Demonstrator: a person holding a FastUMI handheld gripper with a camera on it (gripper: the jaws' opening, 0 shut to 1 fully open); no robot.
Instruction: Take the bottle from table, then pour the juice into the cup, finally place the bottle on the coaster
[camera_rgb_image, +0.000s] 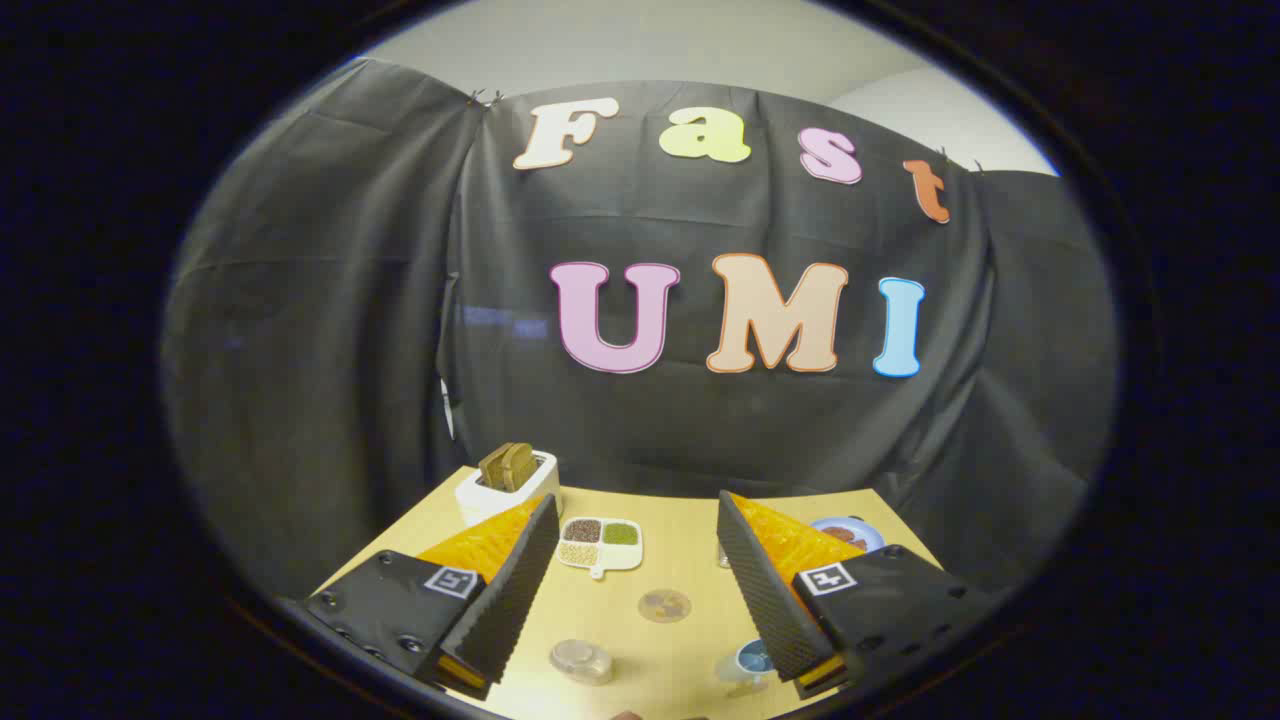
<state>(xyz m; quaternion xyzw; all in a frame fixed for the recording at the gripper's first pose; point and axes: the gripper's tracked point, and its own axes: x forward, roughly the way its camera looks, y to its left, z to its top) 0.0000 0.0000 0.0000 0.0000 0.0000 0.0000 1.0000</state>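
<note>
Between the spread, empty jaws (635, 580), on the surface (680, 590), lie a coaster (664, 605) at 12 o'clock and a clear cup (581, 660) at 7; the blue-capped bottle (750, 662) stands beside the right jaw.

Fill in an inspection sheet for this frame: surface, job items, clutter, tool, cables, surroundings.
Surface: light wooden table, bare between the fingers.
Job items: round coaster ahead of the fingers; clear cup nearer, by the left finger; an object with a blue top, possibly the bottle, partly hidden by the right finger.
Clutter: white toaster holding toast; four-compartment dish of grains; blue plate behind the right finger.
Tool: gripper open, fingers wide apart above the table, holding nothing.
Cables: nothing seen.
Surroundings: black cloth wall behind the table; pale room wall above it.
</note>
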